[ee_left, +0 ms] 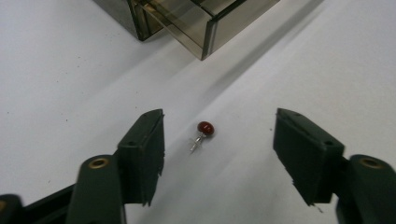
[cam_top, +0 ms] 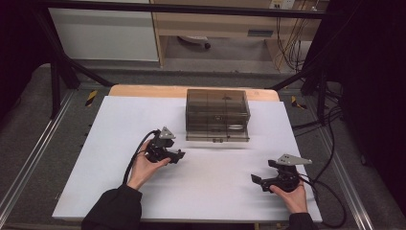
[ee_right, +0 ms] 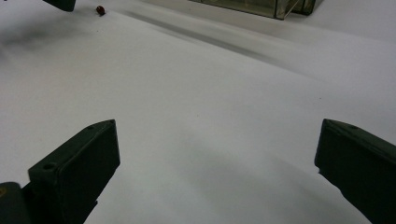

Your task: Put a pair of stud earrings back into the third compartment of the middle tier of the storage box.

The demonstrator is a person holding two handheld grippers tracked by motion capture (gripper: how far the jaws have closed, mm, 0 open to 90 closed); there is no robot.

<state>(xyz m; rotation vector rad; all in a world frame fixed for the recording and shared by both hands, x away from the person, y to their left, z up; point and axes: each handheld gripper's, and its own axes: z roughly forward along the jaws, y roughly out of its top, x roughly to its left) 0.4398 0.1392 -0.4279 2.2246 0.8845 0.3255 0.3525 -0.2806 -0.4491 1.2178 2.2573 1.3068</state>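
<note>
Your left gripper (ee_left: 218, 140) has its jaws apart, and nothing is pressed between them. In the left gripper view the small red-headed pin (ee_left: 202, 133) lies on the white table sheet (ee_left: 70, 93) in the middle of the frame, inside the gap and nearer the left-hand jaw, touching neither one. Its red head points toward the top of the frame, the thin metal shank toward the bottom. Farther up, at the top centre, sits the smoky clear drawer box (ee_left: 196, 23), well apart from the pin. In the high view that left gripper (cam_top: 178, 155) sits left of centre, just below the box (cam_top: 218, 115). Your right gripper (ee_right: 217, 172) rests at the lower right of the high view with its jaws wide apart over bare sheet; in its own view the pin (ee_right: 100, 10) is a small red dot in the upper left corner.
</note>
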